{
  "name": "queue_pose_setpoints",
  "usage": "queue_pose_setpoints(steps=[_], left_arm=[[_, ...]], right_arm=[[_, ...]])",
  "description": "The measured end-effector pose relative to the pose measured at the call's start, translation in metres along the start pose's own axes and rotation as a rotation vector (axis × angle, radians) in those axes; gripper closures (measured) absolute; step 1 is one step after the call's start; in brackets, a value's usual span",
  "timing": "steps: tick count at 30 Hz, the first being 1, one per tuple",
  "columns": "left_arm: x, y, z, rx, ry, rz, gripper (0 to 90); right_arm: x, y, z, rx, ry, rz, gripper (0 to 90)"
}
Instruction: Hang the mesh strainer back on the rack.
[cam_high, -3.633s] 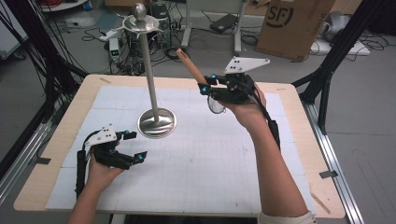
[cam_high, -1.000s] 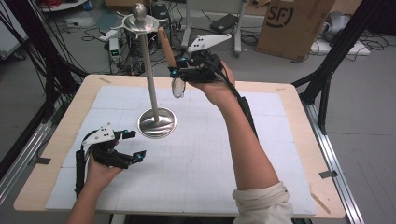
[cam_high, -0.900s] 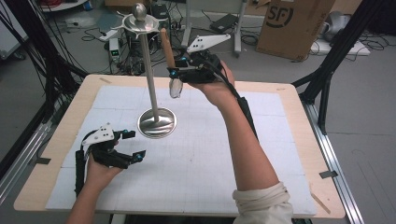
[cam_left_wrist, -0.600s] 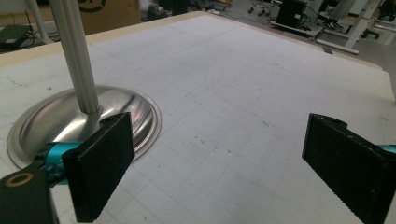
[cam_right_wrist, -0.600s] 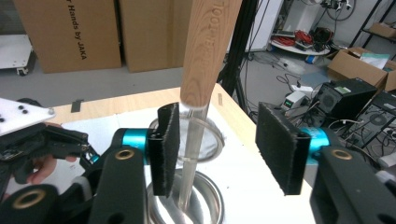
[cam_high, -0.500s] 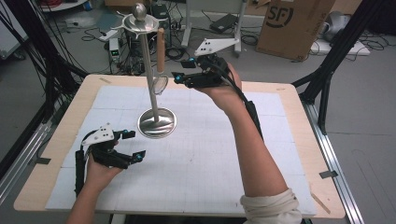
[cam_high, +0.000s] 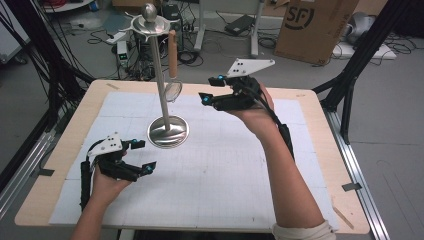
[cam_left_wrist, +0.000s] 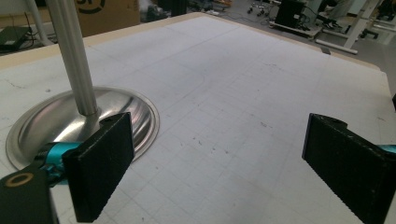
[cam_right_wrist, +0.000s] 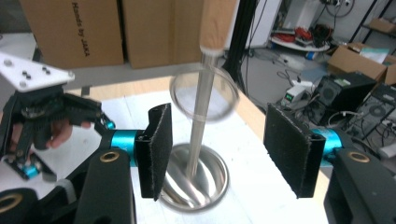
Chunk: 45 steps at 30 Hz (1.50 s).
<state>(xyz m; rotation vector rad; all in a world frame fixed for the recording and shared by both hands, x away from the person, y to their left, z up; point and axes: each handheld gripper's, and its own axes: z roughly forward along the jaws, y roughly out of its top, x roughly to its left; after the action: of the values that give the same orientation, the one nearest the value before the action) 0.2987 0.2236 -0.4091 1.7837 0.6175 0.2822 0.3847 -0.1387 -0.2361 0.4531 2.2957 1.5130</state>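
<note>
I've let go: the wooden-handled round wire strainer now hangs from the tall steel stand, my right gripper drawn back, jaws apart. My left gripper rests near the white table mat's front-left edge, jaws wide apart and empty.

Strainer hangs from stand; stand on table far-left
</note>
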Motion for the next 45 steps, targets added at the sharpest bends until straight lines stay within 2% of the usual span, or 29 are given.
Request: queue_pose_setpoints(steps=[3, 11, 21, 30, 34, 38, 45], left_arm=[[0.000, 0.000, 0.000, 0.001, 0.001, -0.001, 9.7], [-0.001, 0.000, 0.001, 0.006, 0.000, 0.004, 9.7], [-0.001, 0.000, 0.001, 0.003, -0.003, 0.005, 9.7], [-0.003, 0.001, 0.004, 0.009, -0.004, 0.008, 9.8], [-0.003, 0.001, 0.005, 0.010, -0.005, 0.007, 9.8], [-0.002, 0.002, 0.004, 0.004, -0.005, 0.004, 9.7], [-0.001, 0.003, 0.004, -0.005, -0.003, 0.003, 9.7]], right_arm=[[0.001, -0.006, -0.004, 0.001, 0.001, -0.013, 41.5], [0.007, -0.024, -0.015, 0.015, 0.002, -0.005, 39.2], [0.007, -0.056, -0.023, 0.029, 0.006, 0.062, 34.6], [0.007, -0.085, -0.029, 0.024, 0.009, 0.098, 32.8], [0.009, -0.097, -0.031, 0.041, -0.001, 0.114, 31.8], [0.012, -0.104, -0.032, 0.061, -0.012, 0.118, 30.6], [0.017, -0.113, -0.038, 0.043, -0.015, 0.129, 28.6]])
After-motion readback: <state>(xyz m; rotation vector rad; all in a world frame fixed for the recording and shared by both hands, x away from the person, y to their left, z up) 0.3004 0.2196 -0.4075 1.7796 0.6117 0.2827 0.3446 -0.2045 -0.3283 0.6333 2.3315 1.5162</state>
